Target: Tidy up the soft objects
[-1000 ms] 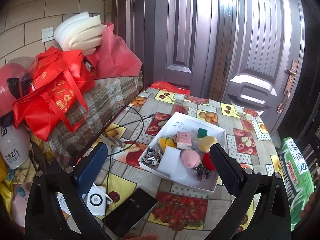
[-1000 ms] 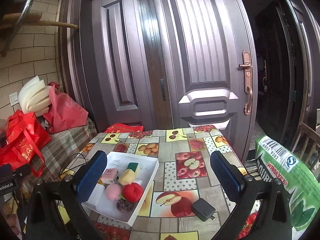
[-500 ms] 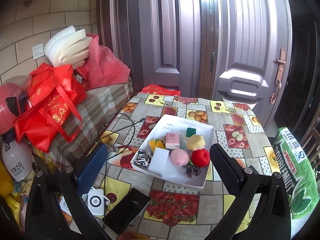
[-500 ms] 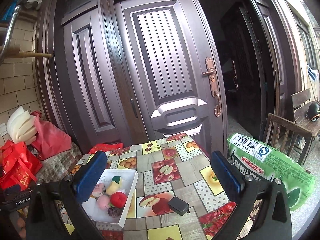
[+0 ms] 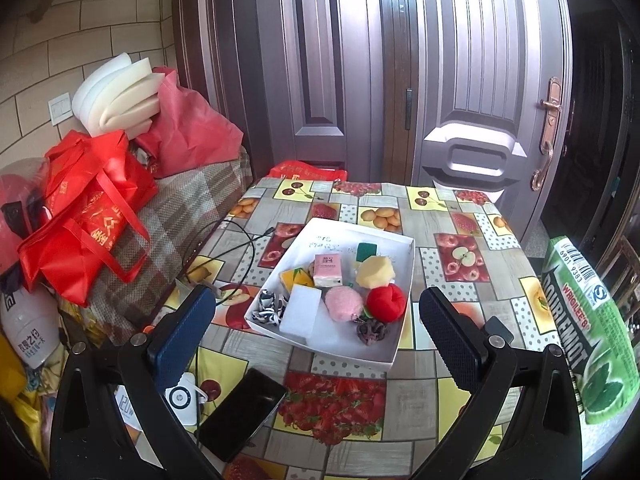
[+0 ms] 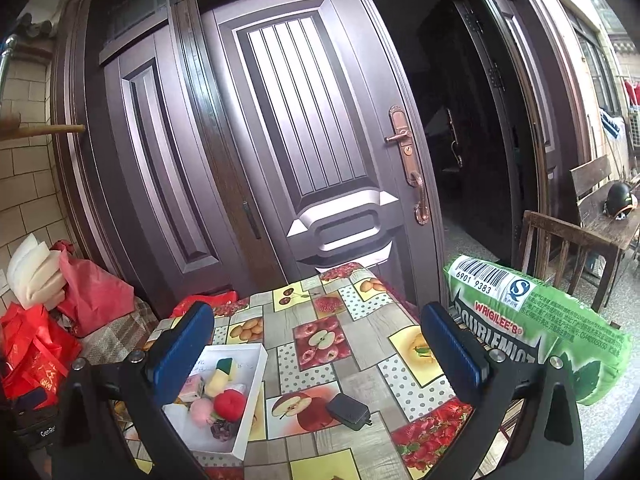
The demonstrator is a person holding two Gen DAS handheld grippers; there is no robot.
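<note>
Both tools are held above the surface with nothing between their fingers: the left tool (image 5: 316, 328) is spread wide, and so is the right tool (image 6: 318, 346). The soft things lie together in a shallow white box (image 5: 394, 354) just ahead of the left tool and ahead-left of the right one. Nearest the left tool are a white sponge block (image 5: 301, 311), a pink puff (image 5: 343, 303), a red plush ball (image 5: 386, 303) and a dark scrunchie (image 5: 372, 332); farther off sit a pink tissue pack (image 5: 327, 269) and a yellow sponge (image 5: 375, 273).

All look light and squashy, so a pinch will likely sink in before it holds. The puff and ball are best taken across their middles, the sponge block by its long edges, and the scrunchie by one bunched fold.
</note>
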